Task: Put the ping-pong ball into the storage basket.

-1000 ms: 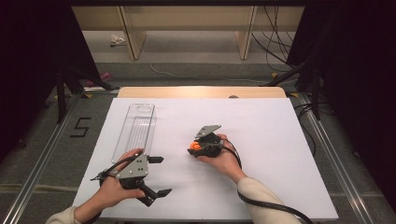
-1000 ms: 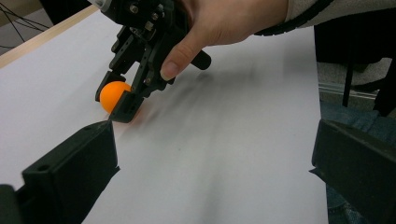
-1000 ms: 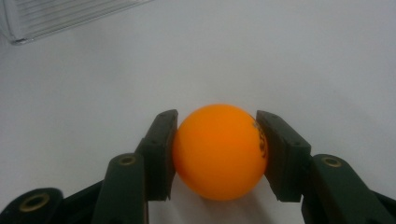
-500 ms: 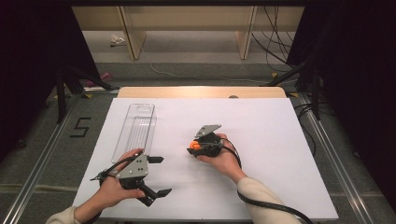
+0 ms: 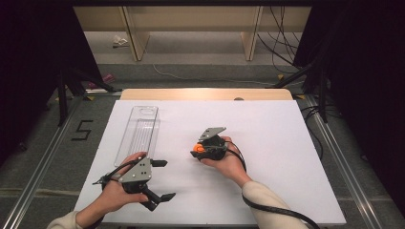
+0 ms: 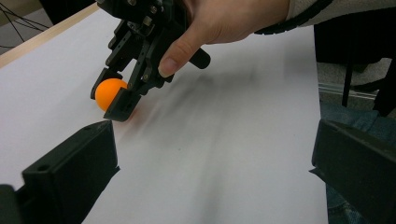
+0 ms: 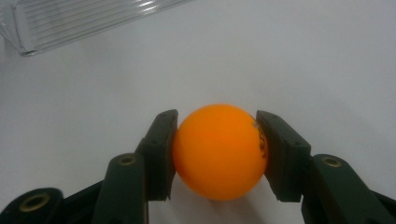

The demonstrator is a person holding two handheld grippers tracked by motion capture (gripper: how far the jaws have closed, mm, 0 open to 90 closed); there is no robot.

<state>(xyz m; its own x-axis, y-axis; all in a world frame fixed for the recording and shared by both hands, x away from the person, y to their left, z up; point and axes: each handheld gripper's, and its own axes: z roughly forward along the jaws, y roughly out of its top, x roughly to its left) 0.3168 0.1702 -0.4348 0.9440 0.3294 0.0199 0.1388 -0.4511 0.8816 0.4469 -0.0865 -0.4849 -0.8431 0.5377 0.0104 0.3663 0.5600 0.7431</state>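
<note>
From the high view, a smooth white table top [image 5: 286,157] with a pale wooden strip along its far edge carries a long clear plastic tray [image 5: 140,130], ribbed along its floor, lying lengthwise toward the far left. The left gripper [image 5: 162,180], black with a grey three-cornered plate on top, sits in the person's left hand [image 5: 117,193] near the front edge, its jaws spread wide and released, pointing rightward with nothing between them. The right gripper [image 5: 197,151], held in the right hand [image 5: 229,162] near the middle of the table, is clenched on a small round orange ball [image 5: 199,147], just right of the tray's near end. In the left gripper view, its own two blocky matte black jaws stand far apart at the bottom corners, and beyond them the right gripper [image 6: 112,95] comes down at a slant, pinching the orange ball [image 6: 108,92] low against the white surface, a thumb resting on its linkage. In the right gripper view, the smooth, faintly glossy orange ball [image 7: 218,149] is squeezed between two flat black pads [image 7: 161,154], dark printing visible on its right side, with the ribbed clear tray [image 7: 84,18] at the upper left.
</note>
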